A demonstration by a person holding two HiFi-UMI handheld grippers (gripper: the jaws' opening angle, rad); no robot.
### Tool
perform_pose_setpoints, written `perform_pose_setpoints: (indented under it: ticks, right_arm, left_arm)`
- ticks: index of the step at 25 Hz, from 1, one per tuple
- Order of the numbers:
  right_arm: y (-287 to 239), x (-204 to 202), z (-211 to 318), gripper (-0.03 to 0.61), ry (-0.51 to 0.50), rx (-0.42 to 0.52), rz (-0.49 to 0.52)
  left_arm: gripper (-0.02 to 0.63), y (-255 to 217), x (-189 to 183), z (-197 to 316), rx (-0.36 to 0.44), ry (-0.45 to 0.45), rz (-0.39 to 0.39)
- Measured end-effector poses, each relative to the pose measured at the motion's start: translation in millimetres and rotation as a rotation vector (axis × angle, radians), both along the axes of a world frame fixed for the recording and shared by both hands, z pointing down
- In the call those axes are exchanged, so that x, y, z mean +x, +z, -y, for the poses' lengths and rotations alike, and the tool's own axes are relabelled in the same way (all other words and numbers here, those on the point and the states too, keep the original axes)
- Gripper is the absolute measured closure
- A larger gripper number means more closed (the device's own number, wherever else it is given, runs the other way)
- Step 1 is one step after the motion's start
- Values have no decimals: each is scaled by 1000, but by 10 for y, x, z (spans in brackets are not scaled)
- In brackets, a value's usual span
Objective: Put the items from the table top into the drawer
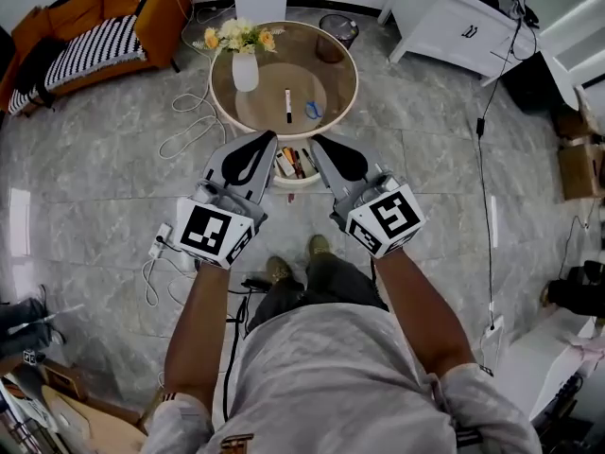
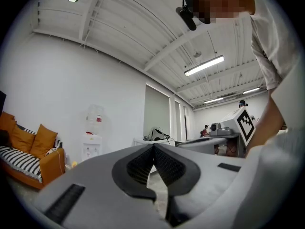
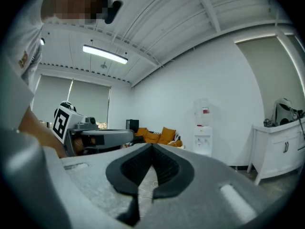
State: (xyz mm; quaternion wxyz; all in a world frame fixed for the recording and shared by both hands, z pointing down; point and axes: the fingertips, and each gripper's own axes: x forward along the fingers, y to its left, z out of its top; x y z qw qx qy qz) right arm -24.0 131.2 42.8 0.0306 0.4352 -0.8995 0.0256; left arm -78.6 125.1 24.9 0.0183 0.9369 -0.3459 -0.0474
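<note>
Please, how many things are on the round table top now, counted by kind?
Vase with flowers: 1
Pen: 1
Small blue thing: 1
Total: 3

Bright, even light; fisheye-warped edges

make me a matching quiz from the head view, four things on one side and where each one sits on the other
Things:
1. vase
2. marker
3. drawer
4. bin

Places:
a. pulled open at the near edge of the table
b. standing past the table's far edge
c. lying in the middle of the table top
d. on the table top's left part, holding flowers

Pairs: 1-d, 2-c, 3-a, 4-b
</note>
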Motion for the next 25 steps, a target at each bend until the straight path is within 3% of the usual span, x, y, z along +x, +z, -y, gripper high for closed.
perform_pose_setpoints:
  ticks: [13, 25]
  right_arm:
    - [561, 442, 860, 577, 121, -63, -100]
    - [1534, 864, 1802, 575, 174, -198, -160]
  left_arm:
    - [614, 491, 256, 766, -12, 1, 78]
    - [614, 1249, 678, 1821, -87, 6, 107]
